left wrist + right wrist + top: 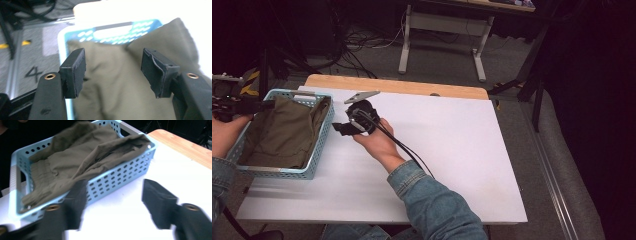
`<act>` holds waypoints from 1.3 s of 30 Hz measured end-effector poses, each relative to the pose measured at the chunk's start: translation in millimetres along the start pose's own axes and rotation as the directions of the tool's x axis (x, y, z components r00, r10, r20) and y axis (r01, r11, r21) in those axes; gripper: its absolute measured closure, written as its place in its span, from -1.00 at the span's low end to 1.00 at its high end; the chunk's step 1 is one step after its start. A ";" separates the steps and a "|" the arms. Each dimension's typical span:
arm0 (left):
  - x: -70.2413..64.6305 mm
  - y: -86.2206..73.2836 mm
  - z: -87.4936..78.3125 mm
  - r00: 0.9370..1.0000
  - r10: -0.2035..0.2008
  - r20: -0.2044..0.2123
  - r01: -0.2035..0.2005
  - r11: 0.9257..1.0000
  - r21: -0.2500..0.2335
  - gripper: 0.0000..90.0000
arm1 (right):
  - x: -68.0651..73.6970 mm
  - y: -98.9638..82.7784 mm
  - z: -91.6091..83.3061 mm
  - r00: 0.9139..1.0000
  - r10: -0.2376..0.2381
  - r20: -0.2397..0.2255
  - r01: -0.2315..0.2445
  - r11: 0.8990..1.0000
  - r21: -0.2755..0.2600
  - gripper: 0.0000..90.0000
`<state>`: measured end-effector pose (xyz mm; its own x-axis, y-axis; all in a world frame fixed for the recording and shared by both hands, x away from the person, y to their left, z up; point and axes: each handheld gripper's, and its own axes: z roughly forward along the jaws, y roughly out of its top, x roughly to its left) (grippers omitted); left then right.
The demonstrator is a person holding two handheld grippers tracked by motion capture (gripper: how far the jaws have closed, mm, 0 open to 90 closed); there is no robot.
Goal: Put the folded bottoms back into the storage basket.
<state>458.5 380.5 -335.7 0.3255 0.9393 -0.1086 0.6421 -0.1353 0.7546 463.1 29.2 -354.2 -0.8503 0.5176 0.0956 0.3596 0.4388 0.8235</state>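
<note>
Left hand-held gripper [113, 72] hovers over olive cloth [117, 82], jaws apart, empty. Right hand-held gripper [113, 205] beside basket [120, 185] on table [452, 145], jaws apart, empty. Cloth lies in basket.

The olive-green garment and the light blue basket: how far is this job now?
Done, it seems: the olive-green fabric garment lies bunched inside the light blue perforated plastic basket, one edge over the rim. In hand: nothing; the left gripper and right gripper are both open and empty. Left, perhaps: tucking that edge in.
</note>
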 end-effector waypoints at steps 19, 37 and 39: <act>-60.2 19.9 74.5 0.985 0.145 0.089 -0.157 0.976 0.150 0.95 | -38.5 -74.8 -137.6 0.992 0.049 0.113 -0.034 0.991 -0.128 1.00; -75.8 8.4 152.8 0.969 0.213 0.126 -0.243 0.911 0.333 0.99 | -38.0 -119.9 -194.6 0.986 0.080 0.143 -0.055 0.985 -0.165 1.00; -75.9 6.6 160.8 0.969 0.214 0.124 -0.246 0.898 0.366 0.99 | -37.2 -121.2 -197.3 0.986 0.080 0.147 -0.055 0.984 -0.168 1.00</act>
<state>549.6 257.6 -426.5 0.5392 0.8419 -0.0238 0.7505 -0.4674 0.4672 375.2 -188.2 -347.2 -0.7532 0.6531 0.0780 0.3358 0.2798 0.8994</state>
